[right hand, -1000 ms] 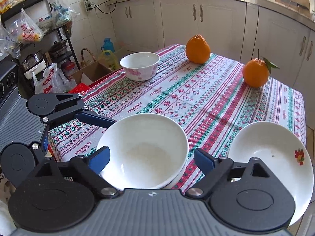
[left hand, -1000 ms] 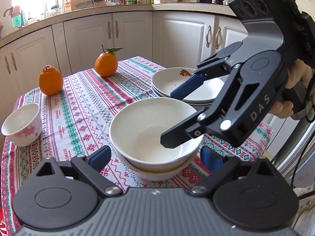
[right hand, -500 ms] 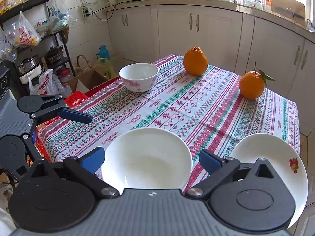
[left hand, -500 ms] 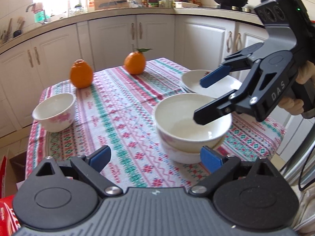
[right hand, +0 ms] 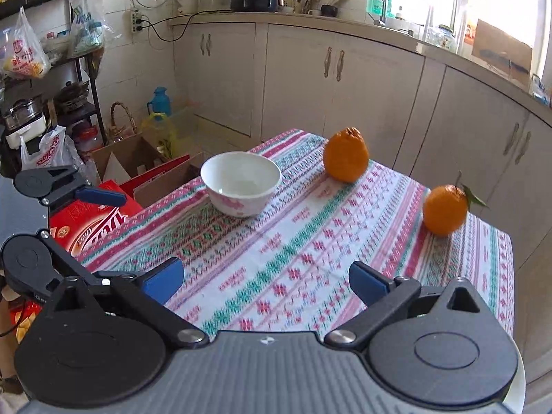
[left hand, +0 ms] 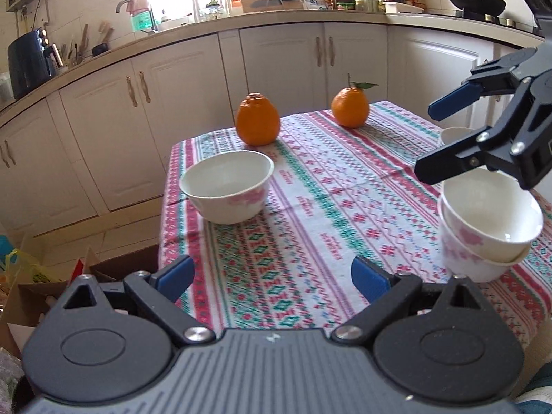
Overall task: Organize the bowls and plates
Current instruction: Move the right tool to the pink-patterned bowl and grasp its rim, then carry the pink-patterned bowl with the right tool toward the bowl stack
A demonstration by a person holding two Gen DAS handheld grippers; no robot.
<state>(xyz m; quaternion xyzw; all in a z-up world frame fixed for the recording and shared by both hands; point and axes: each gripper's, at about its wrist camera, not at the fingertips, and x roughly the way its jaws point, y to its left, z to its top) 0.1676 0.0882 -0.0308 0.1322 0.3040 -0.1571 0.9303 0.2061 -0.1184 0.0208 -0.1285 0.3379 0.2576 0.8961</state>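
A lone white bowl with pink flowers [left hand: 227, 189] [right hand: 240, 183] stands near the table's far left corner. Two like bowls sit nested in a stack [left hand: 486, 234] at the right edge of the left wrist view. My left gripper [left hand: 272, 277] is open over bare tablecloth, between the lone bowl and the stack. My right gripper [left hand: 436, 139] hangs open just above and behind the stack, touching nothing. In the right wrist view, the right gripper [right hand: 265, 281] is open over the cloth, with the left gripper [right hand: 117, 238] at its left.
Two oranges [left hand: 257, 122] [left hand: 350, 107] sit at the table's far side. A rim of the stacked plates [left hand: 455, 134] shows behind the right gripper. Cardboard boxes and a red carton [right hand: 93, 224] stand on the floor beyond the table's left edge. Cabinets run behind.
Both grippers drew back from the nested bowls, and both views swung toward the lone bowl. The right gripper's finger left the top bowl. The stack dropped out of the right wrist view.
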